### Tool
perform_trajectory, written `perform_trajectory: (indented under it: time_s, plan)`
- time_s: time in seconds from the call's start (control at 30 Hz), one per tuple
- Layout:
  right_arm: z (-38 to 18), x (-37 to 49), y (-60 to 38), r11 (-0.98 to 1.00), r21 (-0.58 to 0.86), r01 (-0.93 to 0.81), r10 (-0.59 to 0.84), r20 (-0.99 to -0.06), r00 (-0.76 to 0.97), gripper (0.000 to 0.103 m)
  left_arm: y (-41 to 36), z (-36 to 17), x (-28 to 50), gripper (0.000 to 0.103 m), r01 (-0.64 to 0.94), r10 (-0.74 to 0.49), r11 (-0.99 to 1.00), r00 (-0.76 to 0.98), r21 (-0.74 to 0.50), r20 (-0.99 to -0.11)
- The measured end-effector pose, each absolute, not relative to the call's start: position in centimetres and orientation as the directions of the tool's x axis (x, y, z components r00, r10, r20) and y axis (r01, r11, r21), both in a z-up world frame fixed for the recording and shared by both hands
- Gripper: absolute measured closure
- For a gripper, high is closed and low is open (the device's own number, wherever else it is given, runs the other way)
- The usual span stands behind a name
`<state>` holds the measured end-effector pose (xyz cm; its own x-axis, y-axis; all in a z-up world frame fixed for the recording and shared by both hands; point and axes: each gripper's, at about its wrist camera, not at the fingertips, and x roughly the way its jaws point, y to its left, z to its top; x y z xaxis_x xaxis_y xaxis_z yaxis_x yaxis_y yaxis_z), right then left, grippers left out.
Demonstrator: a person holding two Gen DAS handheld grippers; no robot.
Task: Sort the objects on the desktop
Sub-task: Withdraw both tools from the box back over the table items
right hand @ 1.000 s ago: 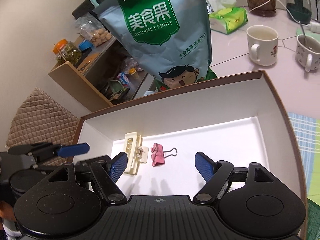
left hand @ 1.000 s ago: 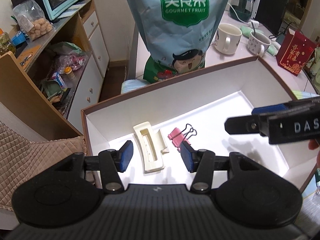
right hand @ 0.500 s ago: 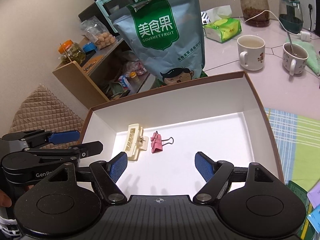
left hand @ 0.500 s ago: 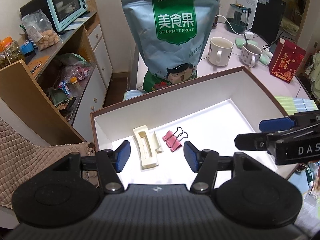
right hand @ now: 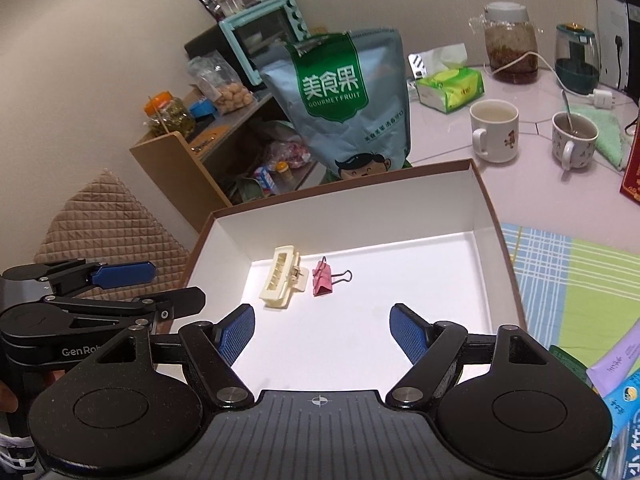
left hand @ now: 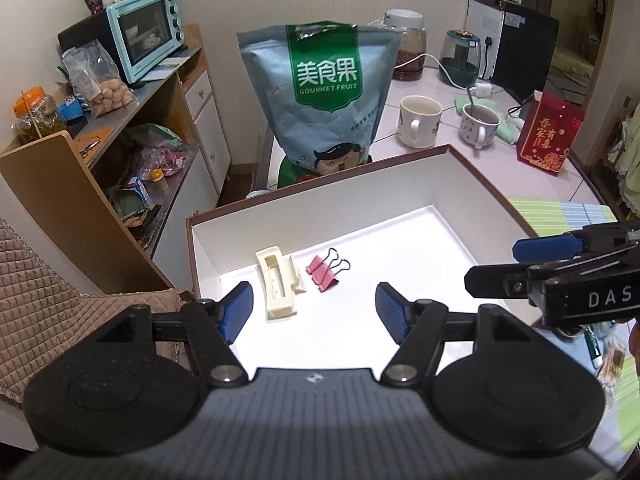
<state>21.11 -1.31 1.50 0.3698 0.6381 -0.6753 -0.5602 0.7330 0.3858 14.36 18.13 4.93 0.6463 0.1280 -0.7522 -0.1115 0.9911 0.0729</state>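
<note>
A shallow white box with a brown rim lies on the table. Inside it, near the left end, a cream hair claw clip rests beside a pink binder clip. My left gripper hovers above the box's near left part, open and empty. My right gripper hangs over the near middle of the box, also open with nothing between its fingers. Each gripper shows at the edge of the other's view: the right one and the left one.
A tall blue-green snack bag stands just behind the box. Two mugs, a red gift box, a tissue pack and jars sit on the table behind. A checked cloth lies right; shelves stand left.
Both grippers have pulled back and up from the box, so the box and clips look smaller and farther. Both stayed open. The two clips have not moved.
</note>
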Motion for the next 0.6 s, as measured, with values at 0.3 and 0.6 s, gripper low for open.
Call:
perform_trajectory:
  time_s: [0.3, 0.6]
  plan:
    - [3.5, 18.6, -6.1, 0.701, 0.4, -0.59, 0.683, -0.615, 0.395, 0.026, 13.9, 6.6, 12.1, 0.029, -0.105, 0.12, 0.992, 0.68, 0.066, -0.723]
    - [6.2, 17.4, -15.6, 0.748, 0.373, -0.55, 0.655, -0.554, 0.514, 0.026, 8.5, 7.5, 10.6, 0.029, -0.038, 0.052, 0.999, 0.72, 0.036, -0.692]
